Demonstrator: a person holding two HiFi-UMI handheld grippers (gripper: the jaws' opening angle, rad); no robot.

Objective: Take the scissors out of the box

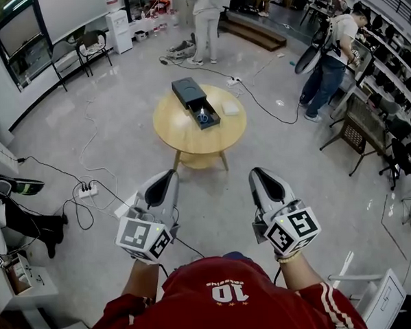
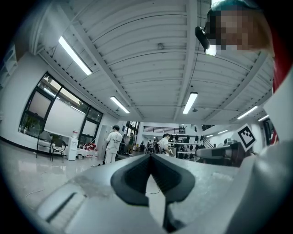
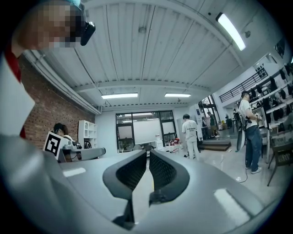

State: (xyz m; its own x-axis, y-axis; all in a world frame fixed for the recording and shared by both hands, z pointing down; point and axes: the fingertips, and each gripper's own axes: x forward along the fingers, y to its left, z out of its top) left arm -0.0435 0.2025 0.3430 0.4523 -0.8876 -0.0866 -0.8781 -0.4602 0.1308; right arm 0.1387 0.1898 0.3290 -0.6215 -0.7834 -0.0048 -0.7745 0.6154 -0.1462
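A dark box (image 1: 188, 92) lies on a round wooden table (image 1: 190, 137) well ahead of me, its drawer pulled out toward me. Blue-handled scissors (image 1: 201, 116) lie in the open drawer. Both grippers are held low in front of my body, far short of the table and pointing level toward it. In the head view the left gripper (image 1: 168, 175) and right gripper (image 1: 256, 171) sit side by side. In each gripper view the pads meet at the tip, left gripper (image 2: 150, 157) and right gripper (image 3: 147, 153), with nothing between them.
A small white object (image 1: 229, 108) lies on the table beside the box. Cables and a power strip (image 1: 87, 190) trail over the floor on the left. One person (image 1: 208, 19) stands beyond the table, another (image 1: 327, 64) by shelving at the right. Chairs (image 1: 89, 46) stand far left.
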